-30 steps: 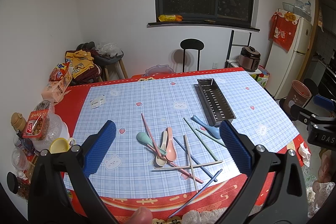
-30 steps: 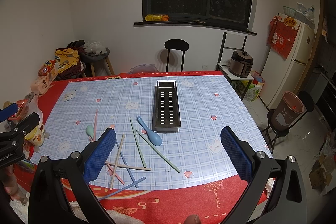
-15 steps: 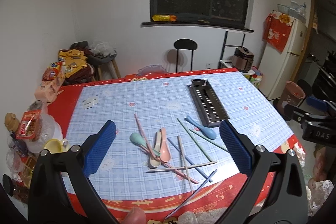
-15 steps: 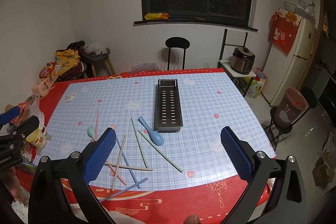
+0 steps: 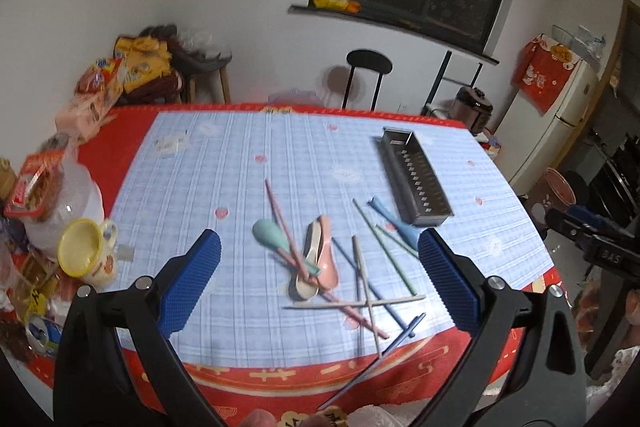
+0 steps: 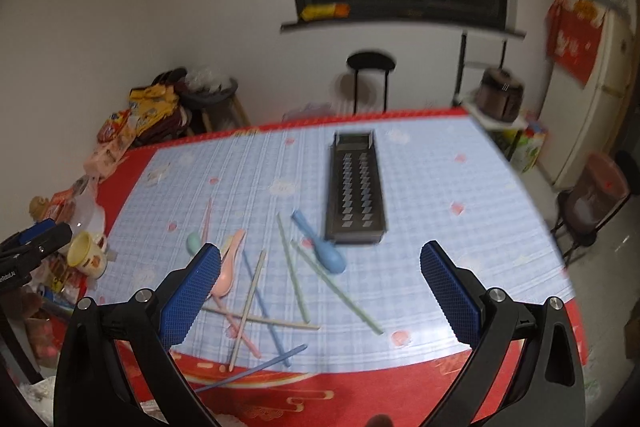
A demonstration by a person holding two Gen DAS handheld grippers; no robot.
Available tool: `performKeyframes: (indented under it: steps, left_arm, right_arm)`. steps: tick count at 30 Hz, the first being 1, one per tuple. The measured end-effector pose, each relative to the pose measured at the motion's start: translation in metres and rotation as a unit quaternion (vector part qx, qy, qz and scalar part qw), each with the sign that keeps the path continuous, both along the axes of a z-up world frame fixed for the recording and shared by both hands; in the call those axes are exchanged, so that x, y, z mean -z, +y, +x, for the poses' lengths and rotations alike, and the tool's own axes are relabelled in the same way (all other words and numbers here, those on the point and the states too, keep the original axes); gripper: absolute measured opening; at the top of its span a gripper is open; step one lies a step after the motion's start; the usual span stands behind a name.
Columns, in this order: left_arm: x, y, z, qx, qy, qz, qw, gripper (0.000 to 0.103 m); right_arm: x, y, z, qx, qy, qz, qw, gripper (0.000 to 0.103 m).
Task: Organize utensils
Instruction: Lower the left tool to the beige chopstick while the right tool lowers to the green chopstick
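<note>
My left gripper (image 5: 320, 283) hangs wide open above the heap of spoons (image 5: 316, 259) and chopsticks (image 5: 362, 291), touching nothing. My right gripper (image 6: 320, 291) is spread just as wide and empty, with the metal tray (image 6: 356, 187) beyond it and the blue spoon (image 6: 320, 243) at the tray's near end. One blue chopstick (image 6: 256, 371) overhangs the table (image 6: 440, 395) front edge. I can read no lettering.

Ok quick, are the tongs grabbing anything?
Left tongs: open, holding nothing.
Right tongs: open, holding nothing.
</note>
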State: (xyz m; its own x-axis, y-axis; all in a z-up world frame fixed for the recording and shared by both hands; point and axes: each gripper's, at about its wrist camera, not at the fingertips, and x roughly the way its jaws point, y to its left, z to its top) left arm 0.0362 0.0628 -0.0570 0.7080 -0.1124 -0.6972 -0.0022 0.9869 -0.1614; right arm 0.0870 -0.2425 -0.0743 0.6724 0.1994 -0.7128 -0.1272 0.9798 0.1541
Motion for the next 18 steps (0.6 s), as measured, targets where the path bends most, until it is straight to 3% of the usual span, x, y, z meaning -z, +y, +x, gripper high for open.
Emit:
performKeyframes:
  steps: [7,15,18]
  left_arm:
    - [0.053,0.014,0.006,0.002,0.043,0.001,0.9991,0.097]
    - [0.109,0.001,0.022,0.012,0.111,0.025,0.9934,0.097]
    - [0.121,-0.012,0.030,0.026,0.121,0.006,0.9923,0.097]
  right_arm:
    - [0.068,0.007,0.017,-0.004,0.076,-0.006,0.997,0.098]
    - [0.105,0.008,0.018,-0.009,0.130,-0.011,0.991,0.098]
    - [0.114,0.000,0.021,-0.014,0.136,-0.002,0.991,0.098]
